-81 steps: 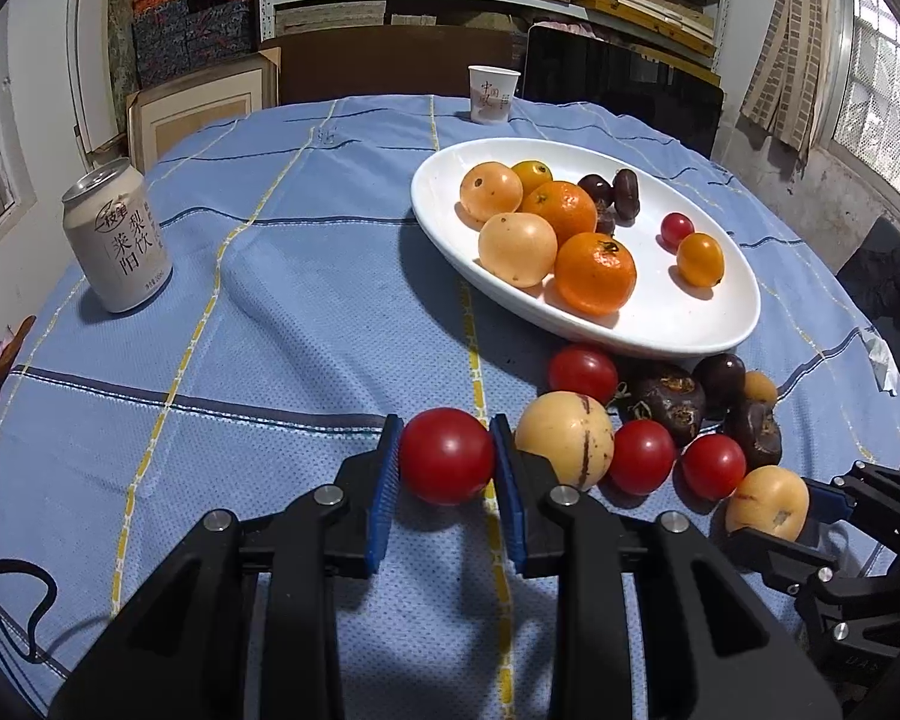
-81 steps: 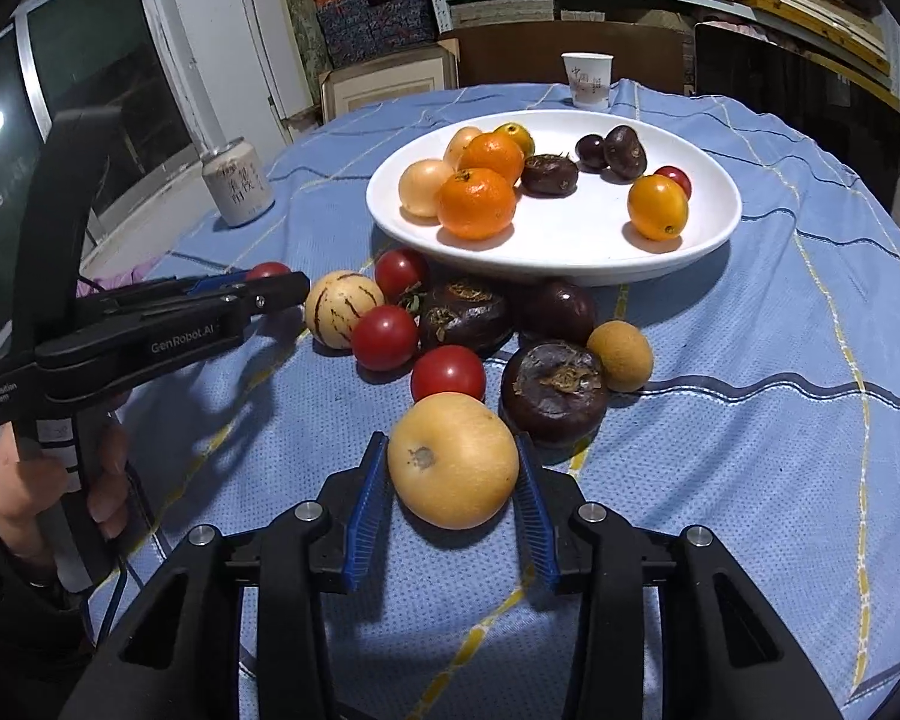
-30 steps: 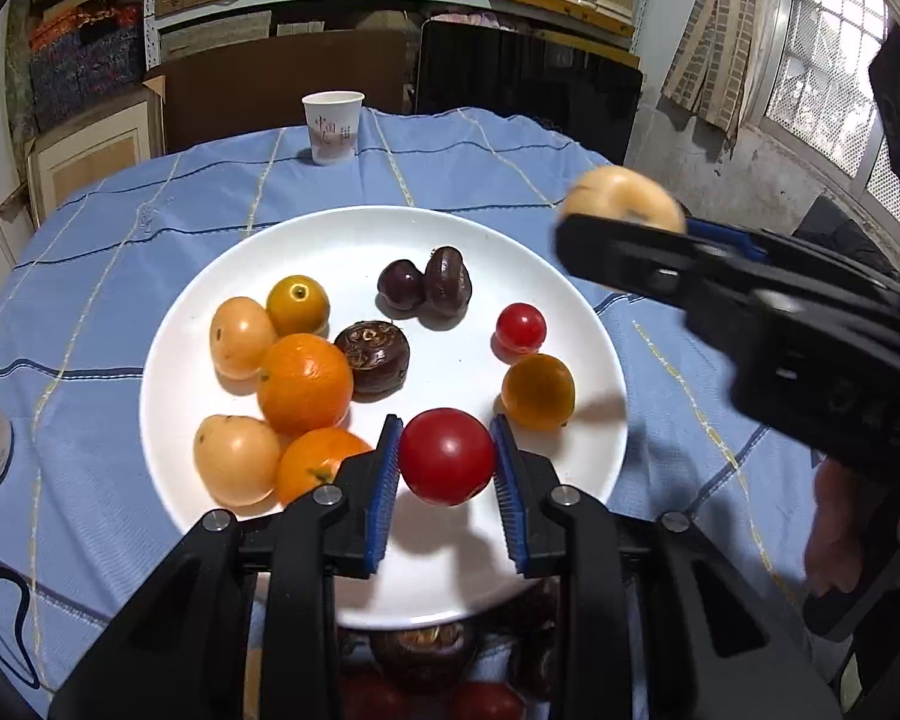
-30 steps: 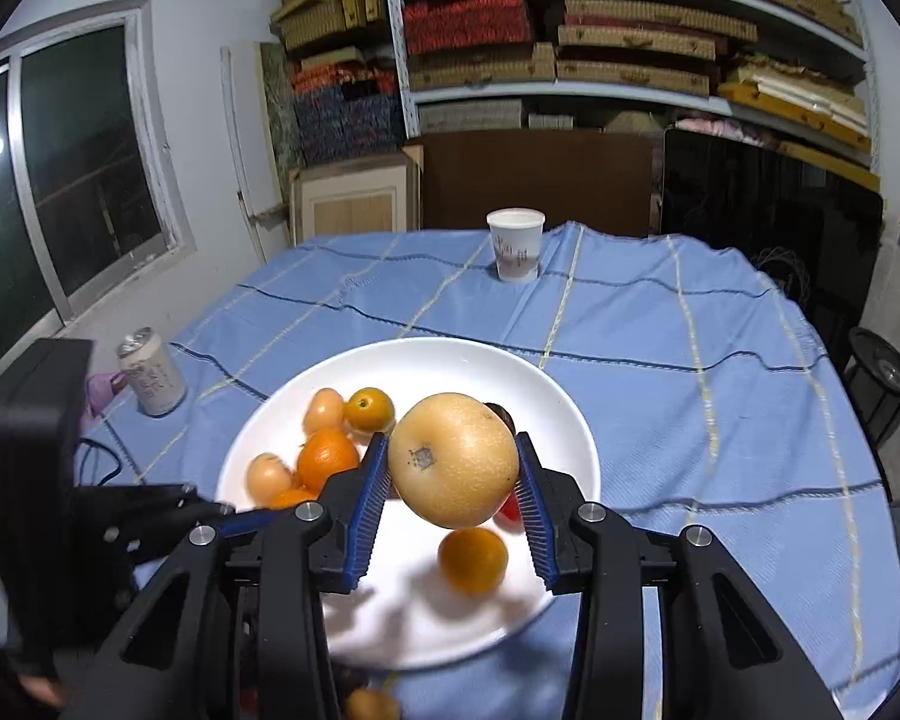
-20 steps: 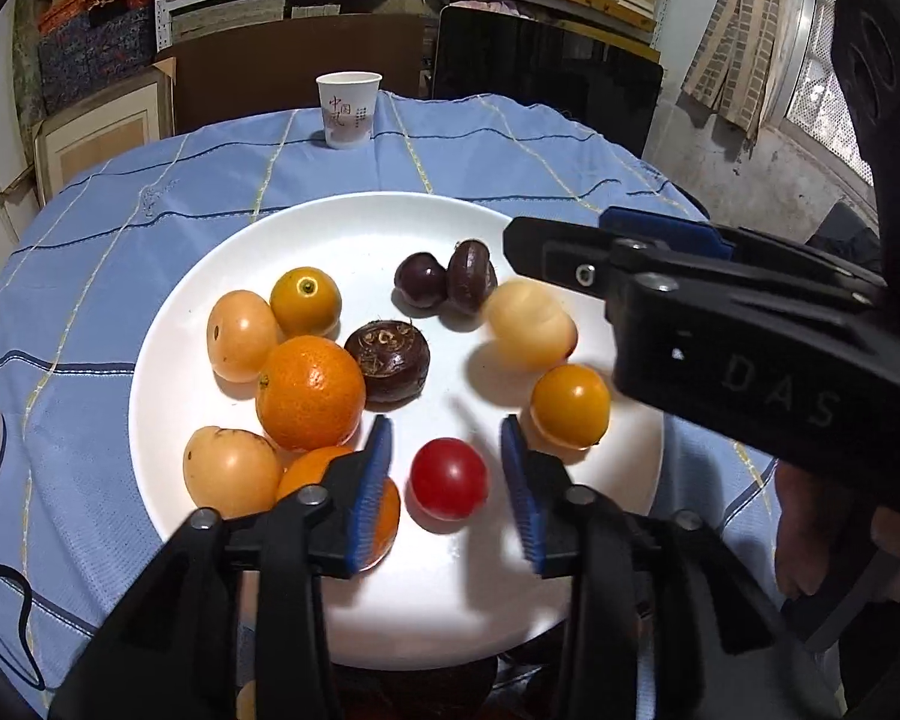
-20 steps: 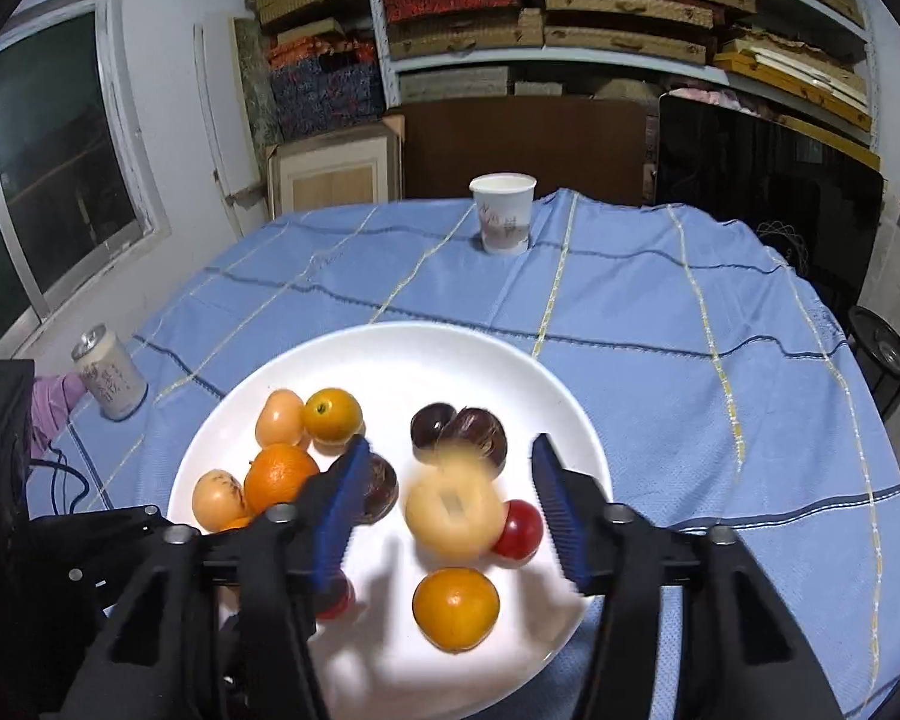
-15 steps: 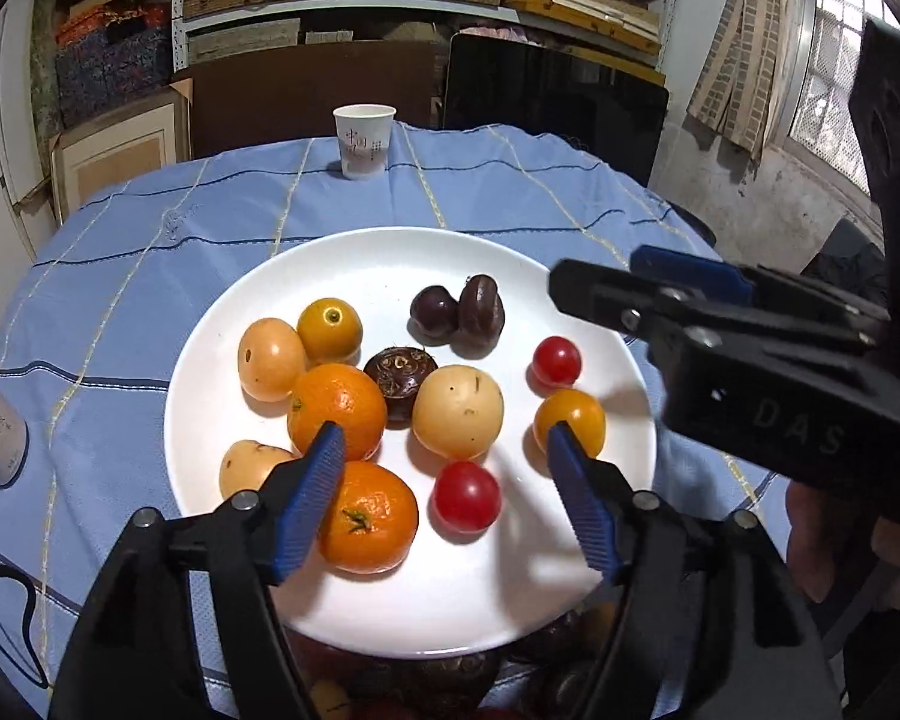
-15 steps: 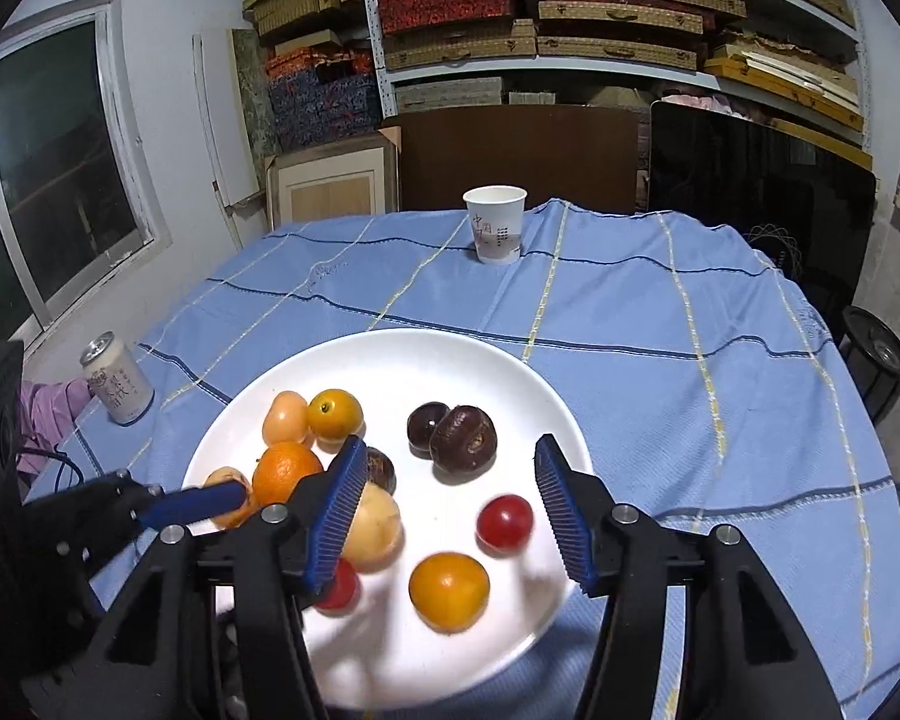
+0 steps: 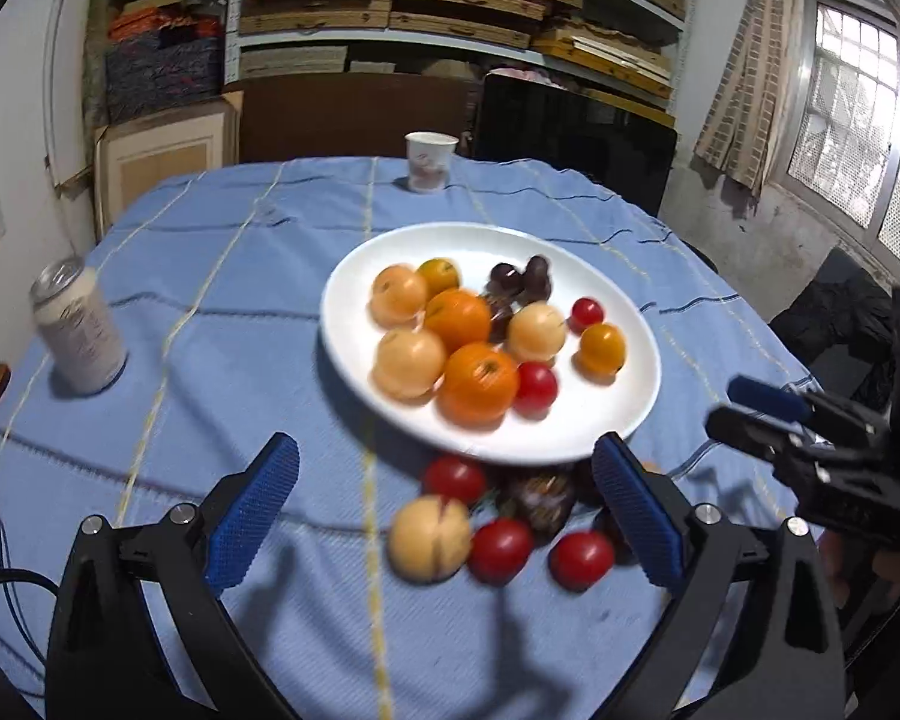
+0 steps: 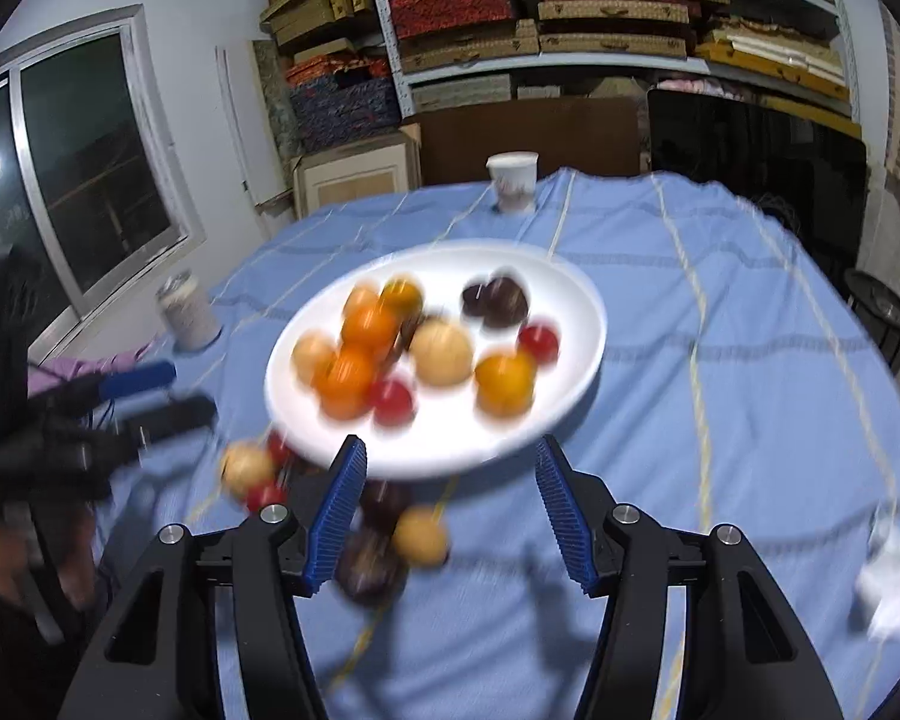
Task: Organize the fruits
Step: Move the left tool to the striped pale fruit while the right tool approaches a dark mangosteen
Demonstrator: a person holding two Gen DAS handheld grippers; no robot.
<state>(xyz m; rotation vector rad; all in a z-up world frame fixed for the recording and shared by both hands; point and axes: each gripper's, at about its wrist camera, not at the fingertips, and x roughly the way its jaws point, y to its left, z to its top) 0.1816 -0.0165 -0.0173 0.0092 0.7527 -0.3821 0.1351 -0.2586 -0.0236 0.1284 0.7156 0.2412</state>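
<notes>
Both tongs stand spread wide and hold nothing: the left tongs (image 9: pixel 444 510) hover above the near edge of the loose fruit, and the right tongs (image 10: pixel 450 510) hang over the near rim of the white plate (image 9: pixel 624 420). The plate sits in the middle of the bench (image 9: pixel 240 300), on its blue cloth, and serves as the collecting spot, which is why the oranges (image 9: pixel 477 384), pale round fruits (image 9: pixel 408 363), small red tomatoes (image 9: pixel 535 387) and dark fruits (image 9: pixel 522 279) are crowded onto it. The fruit not yet sorted lies just beside the plate's near rim: a pale striped fruit (image 9: pixel 431 537), three more tomatoes (image 9: pixel 501 549) and a few dark ones (image 9: pixel 537 498), touching one another in a tight cluster. The wide opening seems chosen so either tool can drop over a round fruit without nudging its neighbours. Judging by the pile still on the cloth, the task looks past halfway, and the next pick probably falls to the fruit on the cluster's near edge. A can (image 9: pixel 78 330) stands far left and a paper cup (image 9: pixel 429 162) at the far edge, both well apart from the work. Both views are blurred, so finer detail cannot be told.
</notes>
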